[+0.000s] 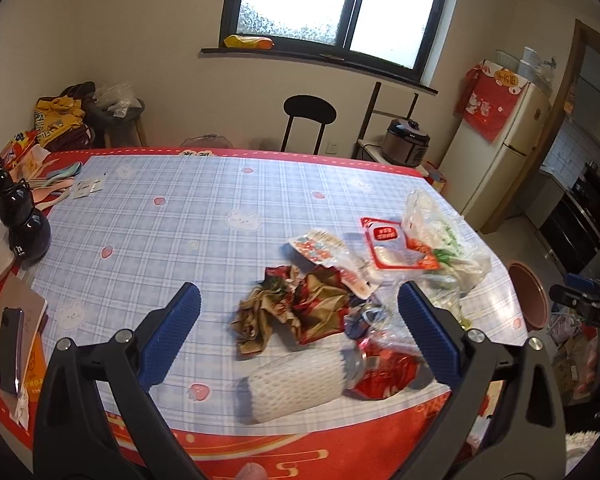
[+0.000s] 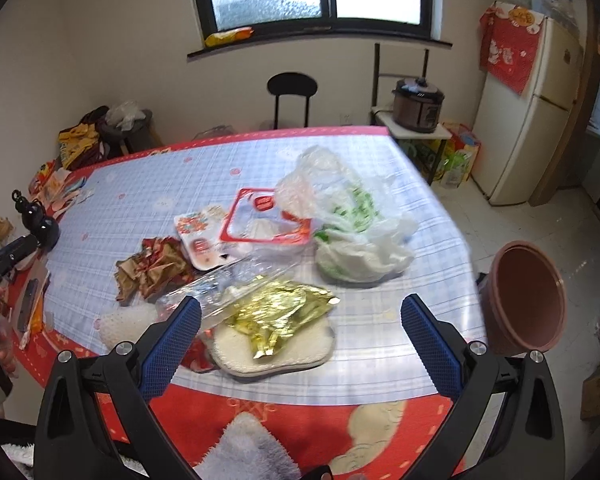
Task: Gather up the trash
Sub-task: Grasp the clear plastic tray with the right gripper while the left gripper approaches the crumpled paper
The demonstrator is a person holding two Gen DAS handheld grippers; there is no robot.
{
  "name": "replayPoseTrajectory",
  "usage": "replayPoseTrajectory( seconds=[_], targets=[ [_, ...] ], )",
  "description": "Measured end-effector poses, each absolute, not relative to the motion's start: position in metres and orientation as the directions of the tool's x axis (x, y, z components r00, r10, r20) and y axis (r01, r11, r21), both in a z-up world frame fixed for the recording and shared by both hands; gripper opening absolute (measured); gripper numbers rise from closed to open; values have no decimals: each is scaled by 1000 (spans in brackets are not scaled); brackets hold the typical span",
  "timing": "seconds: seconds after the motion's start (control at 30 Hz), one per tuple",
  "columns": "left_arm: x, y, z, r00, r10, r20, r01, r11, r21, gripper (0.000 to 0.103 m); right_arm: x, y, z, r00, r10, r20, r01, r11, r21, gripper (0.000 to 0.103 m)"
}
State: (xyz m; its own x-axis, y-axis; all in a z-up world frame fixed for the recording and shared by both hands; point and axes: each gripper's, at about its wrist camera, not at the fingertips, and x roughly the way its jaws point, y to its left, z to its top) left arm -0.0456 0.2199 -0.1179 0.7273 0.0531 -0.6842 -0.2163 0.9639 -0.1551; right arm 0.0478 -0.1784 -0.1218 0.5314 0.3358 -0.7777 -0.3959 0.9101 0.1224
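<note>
Trash lies in a heap on the checked tablecloth (image 1: 180,208). A white foam net sleeve (image 1: 296,384) sits nearest my left gripper (image 1: 300,320), which hangs open above the table with nothing between its fingers. Beyond it are crumpled brown paper (image 1: 284,312), a crushed red can (image 1: 384,372), red-and-white wrappers (image 1: 396,248) and a white plastic bag (image 1: 444,236). My right gripper (image 2: 300,324) is open above a gold foil wrapper (image 2: 280,312) lying on a white pad (image 2: 284,352). A brown bin (image 2: 524,300) stands off the table's right edge.
A phone (image 1: 11,350) on a notebook, a black gourd-shaped bottle (image 1: 22,216) and spoons lie at the table's left side. A black chair (image 1: 309,118) stands behind the table. A rice cooker (image 2: 418,104) and a fridge (image 2: 528,120) stand at the right.
</note>
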Motion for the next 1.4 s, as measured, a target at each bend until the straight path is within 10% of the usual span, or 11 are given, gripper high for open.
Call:
replayPoseTrajectory(
  seconds=[0.63,1.4],
  targets=[
    [-33,246,-191,643,-112,-758,-68,977,-203,95,48,-118,-165,399,431,-809,-357,886,296,96],
    [-10,256,-210,610,-137,-780,-116,959,-259,91,96,-104,-257,209,445,-871,-48,894,445,51]
  ],
)
